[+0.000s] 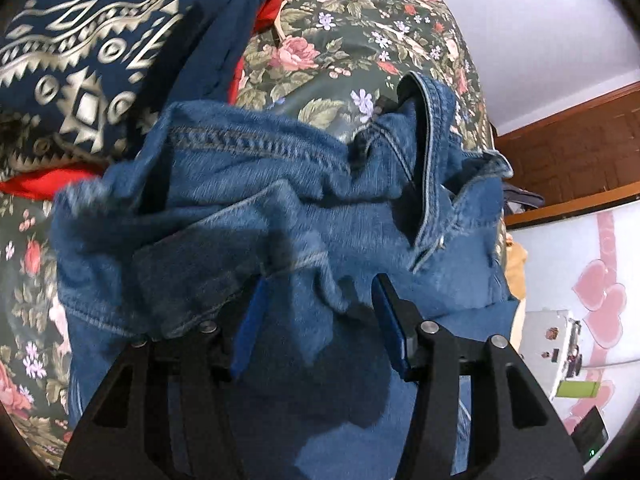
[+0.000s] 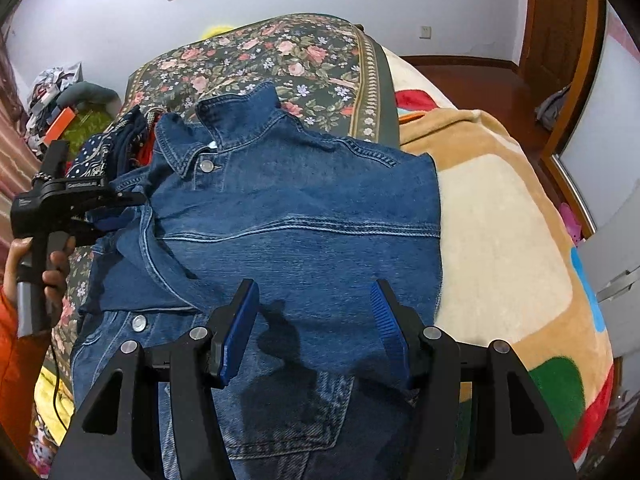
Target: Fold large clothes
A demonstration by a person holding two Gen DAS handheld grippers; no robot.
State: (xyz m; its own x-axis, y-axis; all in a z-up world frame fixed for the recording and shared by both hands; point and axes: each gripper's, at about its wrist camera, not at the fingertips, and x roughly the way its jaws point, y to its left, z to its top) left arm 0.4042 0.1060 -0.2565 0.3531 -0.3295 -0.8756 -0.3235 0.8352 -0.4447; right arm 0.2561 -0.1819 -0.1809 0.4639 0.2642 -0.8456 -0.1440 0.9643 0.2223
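A blue denim jacket point(image 2: 304, 216) lies on the bed with its collar at the far end and one side folded over. My left gripper point(image 1: 316, 288) is open at the jacket's left edge, with bunched denim point(image 1: 248, 200) draped between and over its blue pads; it also shows in the right wrist view point(image 2: 116, 212), held by a hand. My right gripper point(image 2: 314, 292) is open and empty, hovering just above the jacket's near middle.
The bed has a floral cover point(image 2: 280, 48) and a beige patterned blanket point(image 2: 500, 240) to the right. A pile of other clothes, navy patterned point(image 1: 80, 48) and red, lies at the far left. A wooden door point(image 2: 560, 20) stands at the right.
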